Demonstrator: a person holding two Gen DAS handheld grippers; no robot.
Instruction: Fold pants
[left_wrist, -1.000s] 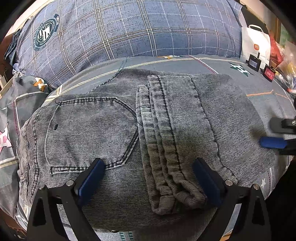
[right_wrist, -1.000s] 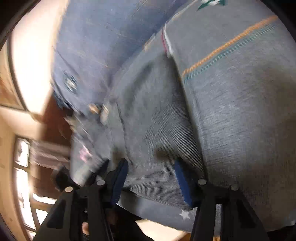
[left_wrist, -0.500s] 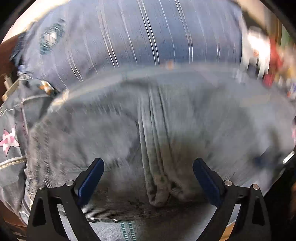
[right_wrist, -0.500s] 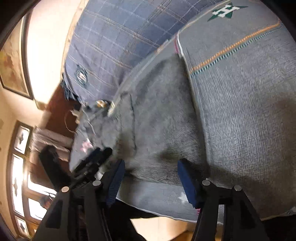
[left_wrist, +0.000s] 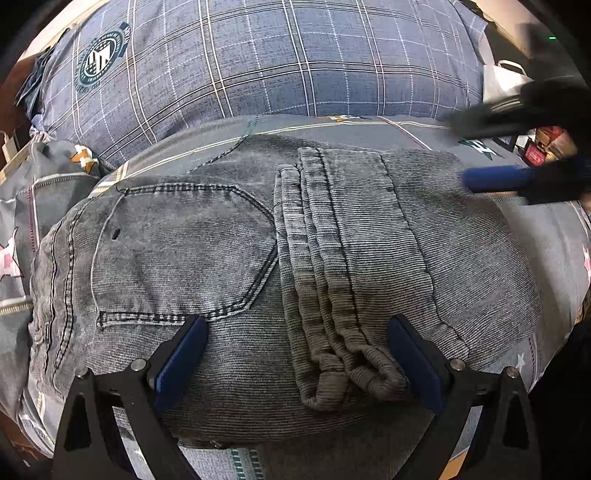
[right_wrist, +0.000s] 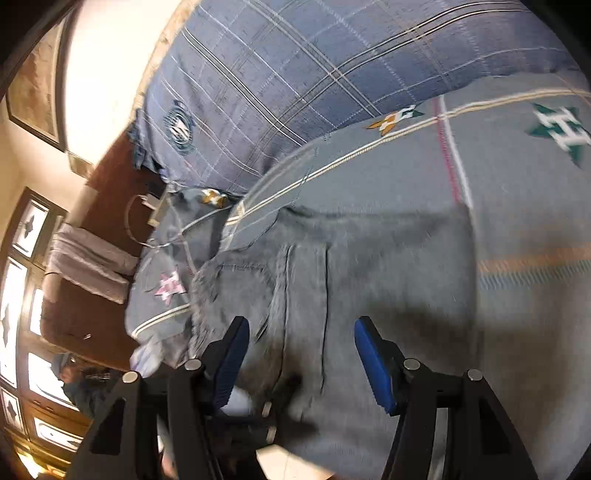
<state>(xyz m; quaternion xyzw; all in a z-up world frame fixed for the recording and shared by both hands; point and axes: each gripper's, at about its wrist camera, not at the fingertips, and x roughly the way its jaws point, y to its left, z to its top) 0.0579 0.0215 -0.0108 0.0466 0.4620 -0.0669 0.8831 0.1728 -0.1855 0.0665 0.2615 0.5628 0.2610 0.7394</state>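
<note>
In the left wrist view, the left gripper (left_wrist: 295, 363) has its blue-padded fingers (left_wrist: 179, 360) spread wide, grasping nothing, and hovers low over the near edge of the folded grey pants (left_wrist: 258, 266). The pants lie flat on the grey patterned bedsheet (left_wrist: 546, 236), spreading ahead of both fingers: a back pocket (left_wrist: 181, 251) sits ahead of the left finger, and the stacked leg hems (left_wrist: 325, 295) run from between the fingers away toward the plaid pillow (left_wrist: 277, 62) beyond. Far off to the right of the right finger, the right gripper (left_wrist: 517, 158) appears blurred above the far right corner of the pants, its fingers apart. In the right wrist view, which is blurred, the right gripper (right_wrist: 301, 360) is released, its fingers parted and empty, with the pants (right_wrist: 351, 273) spreading ahead of and between them. The bedsheet (right_wrist: 498, 166) extends to the right of the right finger, and the pillow (right_wrist: 295, 66) lies farther ahead.
</note>
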